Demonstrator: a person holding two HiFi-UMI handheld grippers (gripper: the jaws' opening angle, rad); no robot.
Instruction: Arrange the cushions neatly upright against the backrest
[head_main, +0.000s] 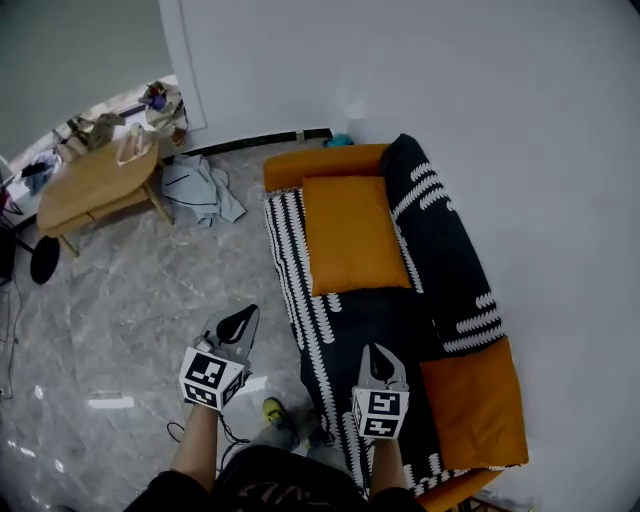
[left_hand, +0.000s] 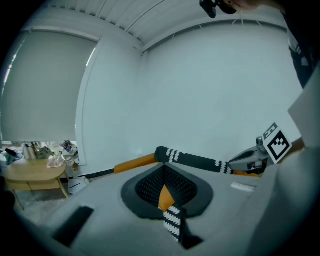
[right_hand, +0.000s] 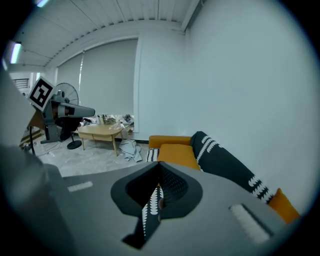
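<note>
An orange cushion (head_main: 352, 235) lies flat on the far part of the sofa seat (head_main: 300, 300), which has a black cover with white marks. A second orange cushion (head_main: 472, 400) sits at the near end by the black patterned backrest (head_main: 440, 250); I cannot tell whether it stands or lies. My left gripper (head_main: 243, 318) hangs over the floor just left of the sofa, jaws shut and empty. My right gripper (head_main: 381, 358) is over the near seat, also shut and empty. The far cushion (right_hand: 176, 152) and backrest (right_hand: 225, 162) show beyond the right gripper (right_hand: 157, 195). The left gripper (left_hand: 167, 200) points at the sofa.
A wooden table (head_main: 95, 185) with clutter stands at the far left. Crumpled clothes (head_main: 200, 190) lie on the marble floor beside it. A black round base (head_main: 45, 260) is at the left edge. A white wall runs behind the sofa. A fan (right_hand: 67, 95) stands near the table.
</note>
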